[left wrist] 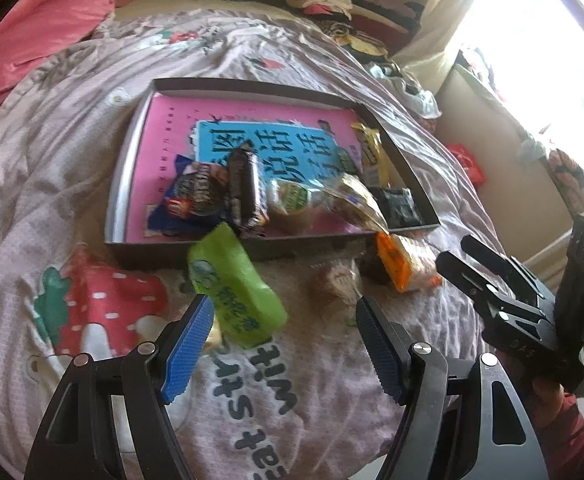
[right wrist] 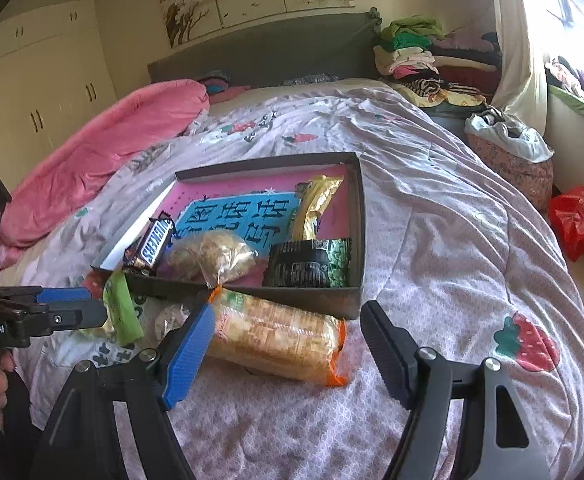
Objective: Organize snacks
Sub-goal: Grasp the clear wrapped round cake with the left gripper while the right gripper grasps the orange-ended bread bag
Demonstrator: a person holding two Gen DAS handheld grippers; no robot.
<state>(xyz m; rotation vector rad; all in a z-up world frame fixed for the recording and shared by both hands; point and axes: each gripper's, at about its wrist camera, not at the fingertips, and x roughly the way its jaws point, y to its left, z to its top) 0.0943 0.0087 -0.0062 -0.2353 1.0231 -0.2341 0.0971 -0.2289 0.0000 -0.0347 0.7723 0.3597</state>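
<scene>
A shallow dark tray [left wrist: 116, 184] with a pink liner lies on the bed and holds several snacks, among them a Snickers bar [left wrist: 244, 188] and a dark green packet [right wrist: 312, 264]. A green snack pack [left wrist: 236, 288] lies in front of the tray, just beyond my open left gripper [left wrist: 284, 320]. An orange-ended cracker pack [right wrist: 276, 336] lies before the tray's near wall [right wrist: 292, 296], between the open jaws of my right gripper [right wrist: 288, 332]. A small clear-wrapped cake [left wrist: 336, 280] lies between the two packs. The right gripper also shows in the left wrist view [left wrist: 468, 260].
The bed has a wrinkled pink strawberry-print cover [right wrist: 452, 240]. A pink quilt [right wrist: 92, 152] is bunched at the far left. Folded clothes [right wrist: 412, 48] pile up at the head of the bed. A red bag [right wrist: 576, 224] lies on the floor at right.
</scene>
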